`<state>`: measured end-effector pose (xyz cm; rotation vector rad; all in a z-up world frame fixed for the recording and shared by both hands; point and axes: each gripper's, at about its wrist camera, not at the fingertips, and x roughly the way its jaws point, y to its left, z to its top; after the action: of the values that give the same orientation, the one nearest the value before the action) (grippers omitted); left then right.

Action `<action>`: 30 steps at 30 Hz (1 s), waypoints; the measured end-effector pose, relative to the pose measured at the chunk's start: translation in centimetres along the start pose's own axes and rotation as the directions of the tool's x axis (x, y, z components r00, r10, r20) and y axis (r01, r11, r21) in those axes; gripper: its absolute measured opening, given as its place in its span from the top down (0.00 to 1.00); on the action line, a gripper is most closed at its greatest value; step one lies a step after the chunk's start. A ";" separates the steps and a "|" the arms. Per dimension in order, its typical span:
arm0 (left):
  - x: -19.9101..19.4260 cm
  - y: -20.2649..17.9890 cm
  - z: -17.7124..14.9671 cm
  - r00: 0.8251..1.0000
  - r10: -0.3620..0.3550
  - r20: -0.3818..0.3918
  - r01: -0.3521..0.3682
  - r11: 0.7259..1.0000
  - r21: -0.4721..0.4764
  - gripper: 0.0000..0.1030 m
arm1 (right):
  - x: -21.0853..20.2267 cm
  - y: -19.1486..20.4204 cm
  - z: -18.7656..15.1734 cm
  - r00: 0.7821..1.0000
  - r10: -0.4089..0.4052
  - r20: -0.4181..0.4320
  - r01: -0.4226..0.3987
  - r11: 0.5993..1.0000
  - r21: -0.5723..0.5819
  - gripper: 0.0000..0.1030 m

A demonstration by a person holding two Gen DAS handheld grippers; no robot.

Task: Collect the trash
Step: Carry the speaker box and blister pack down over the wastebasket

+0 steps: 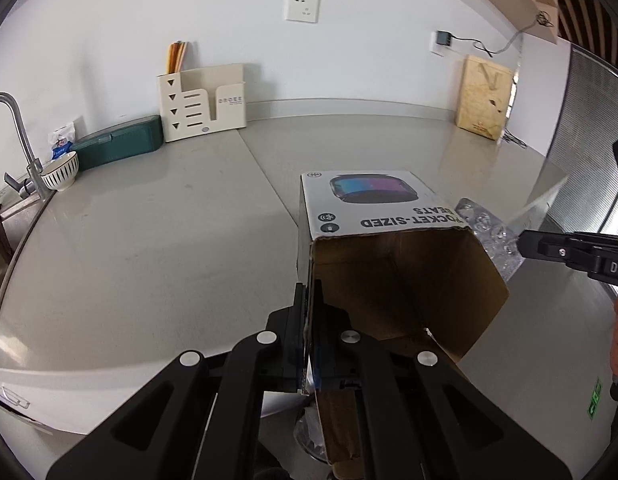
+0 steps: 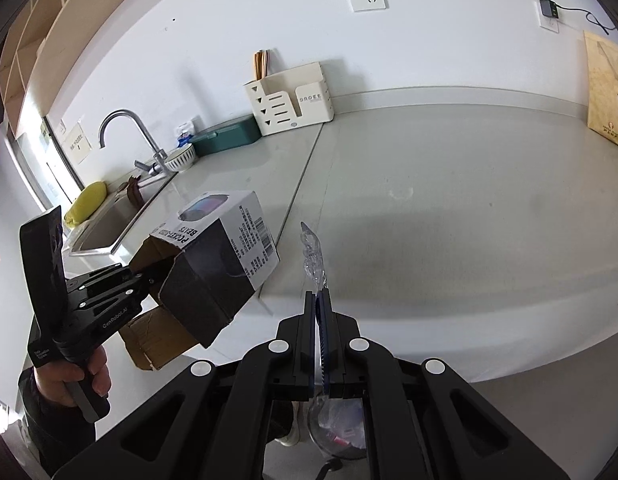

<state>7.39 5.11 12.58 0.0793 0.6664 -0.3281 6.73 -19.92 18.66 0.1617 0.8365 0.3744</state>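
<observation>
Pinching a boxy cardboard carton's (image 1: pixel 373 216) wall, left tongs (image 1: pixel 309 300); right tongs (image 2: pixel 321 300) clamp crinkly clear plastic (image 2: pixel 313 256).

A pale grey counter (image 1: pixel 149 240) runs to a white wall. At about ten o'clock in the left wrist view stands a cream organiser (image 1: pixel 203 100) with chopsticks (image 1: pixel 176 56) upright in it. Just beside it lies a dark green case (image 1: pixel 119 146), then a striped bowl (image 1: pixel 61 170) next to the steel tap (image 1: pixel 17 140) over the sink (image 2: pixel 109 224). Something yellow (image 2: pixel 86 203), perhaps a cloth, rests at the sink's edge. At one o'clock a tan box (image 1: pixel 485 98) leans against the wall below a plugged-in charger (image 1: pixel 443 38); a wall socket (image 1: pixel 302 7) sits at twelve.
</observation>
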 end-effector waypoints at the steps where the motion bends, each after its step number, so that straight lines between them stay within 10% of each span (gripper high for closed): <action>1: -0.6 -0.5 -0.9 1.000 -0.011 -0.002 0.011 1.000 0.011 0.96 | -0.4 0.0 -0.8 1.000 0.002 -0.001 -0.002 1.000 0.006 0.93; 18: 1.1 -5.5 -13.5 0.974 -0.131 -0.184 0.156 0.980 0.127 0.96 | 1.3 -0.7 -15.4 0.989 -0.060 -0.136 0.087 0.975 0.203 0.93; 30: 11.6 -4.9 -20.3 0.908 -0.126 -0.400 0.186 0.976 0.115 0.96 | 10.8 -4.5 -21.8 0.956 -0.040 -0.292 0.145 0.926 0.348 0.93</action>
<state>2.31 0.93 -10.32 0.2415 1.0480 -0.5255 -1.86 -20.06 -4.50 0.4229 1.1883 0.1470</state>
